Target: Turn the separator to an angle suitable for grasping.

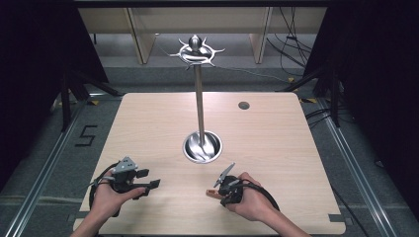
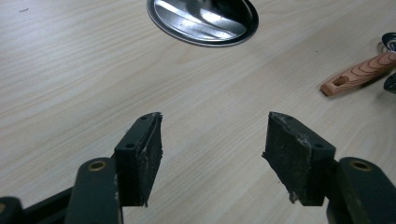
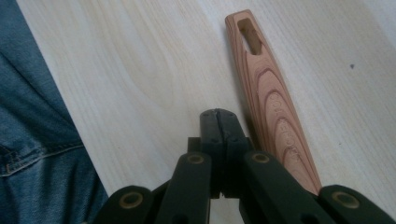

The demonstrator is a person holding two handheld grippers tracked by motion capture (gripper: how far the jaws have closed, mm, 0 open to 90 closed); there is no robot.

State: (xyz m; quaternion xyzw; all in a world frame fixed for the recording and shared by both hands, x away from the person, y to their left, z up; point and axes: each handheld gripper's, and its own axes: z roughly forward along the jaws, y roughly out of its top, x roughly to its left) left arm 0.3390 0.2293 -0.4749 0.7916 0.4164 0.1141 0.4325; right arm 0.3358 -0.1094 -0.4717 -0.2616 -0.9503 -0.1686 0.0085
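From the high view, my right gripper (image 1: 221, 188) sits at the table's five o'clock with the wooden handle (image 1: 212, 194) just beside it; the hook stand (image 1: 199, 101) rises at centre.

Left gripper view: my left gripper (image 2: 212, 151) is spread wide over bare table, handle (image 2: 358, 73) at two o'clock.

Right gripper view: jaws pressed together, empty, handle (image 3: 266, 93) alongside at one o'clock. I'd open first, then straddle its middle squarely.

One tall steel hook stand (image 1: 199, 94) at twelve o'clock, one slotted wooden handle (image 3: 266, 93) on the surface, two black grippers.
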